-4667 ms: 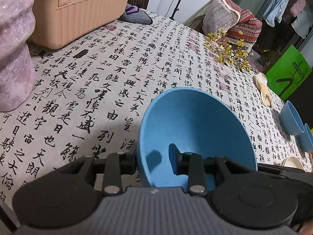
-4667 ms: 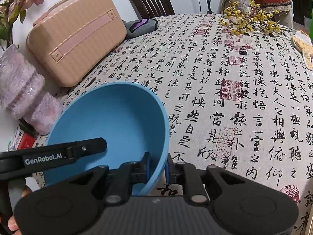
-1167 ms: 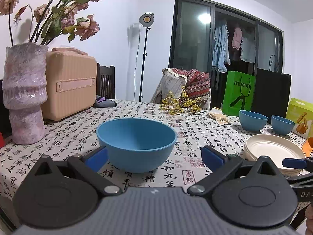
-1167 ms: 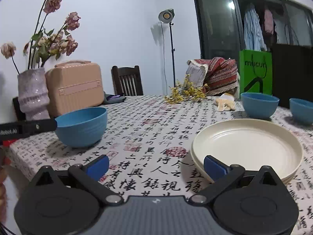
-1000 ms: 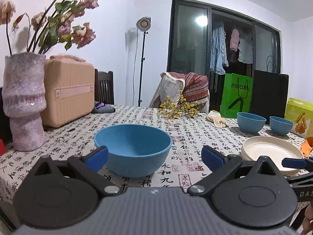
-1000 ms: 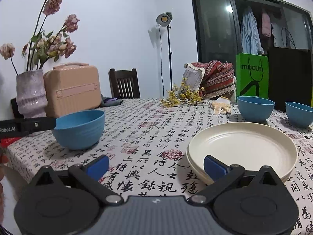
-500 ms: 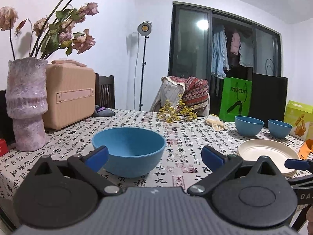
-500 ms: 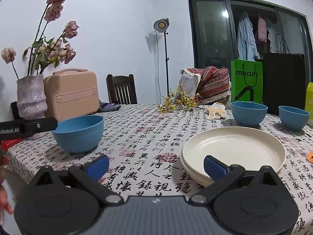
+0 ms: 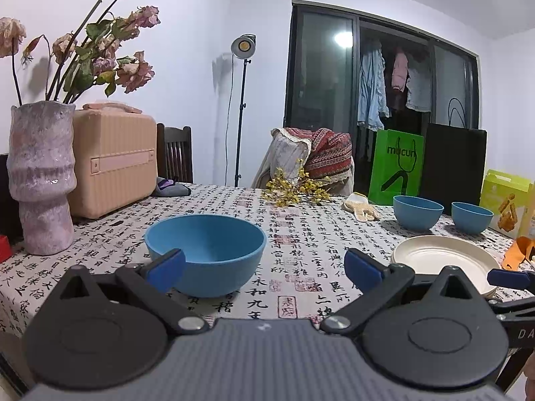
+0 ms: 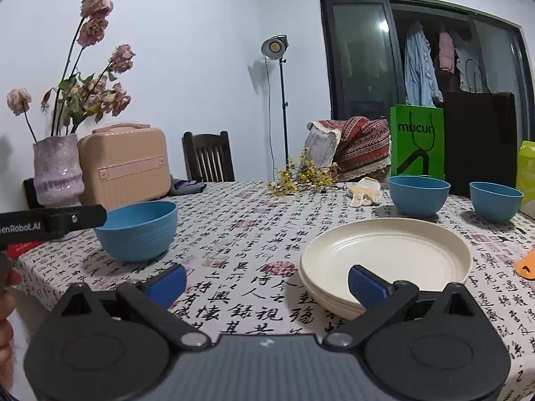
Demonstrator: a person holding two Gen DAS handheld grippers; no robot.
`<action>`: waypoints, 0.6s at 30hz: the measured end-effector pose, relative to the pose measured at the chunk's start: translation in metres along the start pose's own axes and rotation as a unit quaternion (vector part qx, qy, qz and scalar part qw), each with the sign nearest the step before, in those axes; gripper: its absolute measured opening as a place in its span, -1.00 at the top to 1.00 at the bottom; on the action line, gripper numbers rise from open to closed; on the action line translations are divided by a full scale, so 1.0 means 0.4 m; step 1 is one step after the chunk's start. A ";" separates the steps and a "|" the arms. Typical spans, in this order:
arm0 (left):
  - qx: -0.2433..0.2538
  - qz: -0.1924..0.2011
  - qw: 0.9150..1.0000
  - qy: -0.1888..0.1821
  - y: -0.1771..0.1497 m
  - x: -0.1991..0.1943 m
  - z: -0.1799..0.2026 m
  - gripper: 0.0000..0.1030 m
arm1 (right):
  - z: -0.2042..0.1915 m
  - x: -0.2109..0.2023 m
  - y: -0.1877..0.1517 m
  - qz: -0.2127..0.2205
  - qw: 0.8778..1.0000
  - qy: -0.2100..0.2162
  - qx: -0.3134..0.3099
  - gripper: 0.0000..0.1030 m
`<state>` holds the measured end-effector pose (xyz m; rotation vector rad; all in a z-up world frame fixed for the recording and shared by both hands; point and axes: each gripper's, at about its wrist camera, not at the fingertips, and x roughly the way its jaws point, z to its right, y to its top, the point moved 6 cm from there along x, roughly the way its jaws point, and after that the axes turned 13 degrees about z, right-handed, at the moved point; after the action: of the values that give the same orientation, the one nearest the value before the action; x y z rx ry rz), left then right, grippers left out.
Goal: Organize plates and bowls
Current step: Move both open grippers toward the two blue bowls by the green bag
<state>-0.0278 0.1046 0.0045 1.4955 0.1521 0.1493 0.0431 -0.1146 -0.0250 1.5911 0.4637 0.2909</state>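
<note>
A large blue bowl (image 9: 205, 254) (image 10: 138, 232) stands upright on the calligraphy-print tablecloth near the front left. My left gripper (image 9: 264, 269) is open just in front of it, touching nothing. A stack of cream plates (image 10: 384, 260) (image 9: 441, 262) lies to the right, and my right gripper (image 10: 265, 284) is open at its near left edge, its right fingertip over the rim. Two smaller blue bowls (image 10: 419, 194) (image 10: 495, 200) stand apart at the back right.
A purple vase (image 9: 40, 177) with dried roses and a pink case (image 9: 112, 163) stand at the left. Yellow flowers (image 9: 294, 192), a knitted glove (image 9: 361, 209), green and black bags (image 9: 398, 167) and an orange tool (image 10: 526, 264) sit toward the back and right.
Both grippers have let go of the large blue bowl, which now stands on the table. Both have drawn back and risen slightly and stay open.
</note>
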 end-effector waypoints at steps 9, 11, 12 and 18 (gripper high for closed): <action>0.004 -0.004 1.000 -0.024 -0.004 0.030 0.052 -1.00 | 0.061 -0.009 -0.004 -0.002 1.000 -0.026 0.011 -1.00; 0.005 -0.005 0.999 -0.033 -0.006 0.039 0.067 -1.00 | 0.076 -0.012 -0.006 -0.002 0.999 -0.035 0.012 -1.00; 0.006 -0.005 0.999 -0.038 -0.005 0.044 0.076 -1.00 | 0.085 -0.014 -0.006 -0.002 0.999 -0.039 0.014 -1.00; 0.008 -0.003 0.997 -0.071 -0.003 0.073 0.130 -1.00 | 0.134 -0.033 -0.003 0.002 0.997 -0.072 0.018 -1.00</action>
<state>0.0107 0.0591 0.0066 1.5149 0.0431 0.0360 0.0558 -0.1680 -0.0291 1.6362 0.3569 0.1710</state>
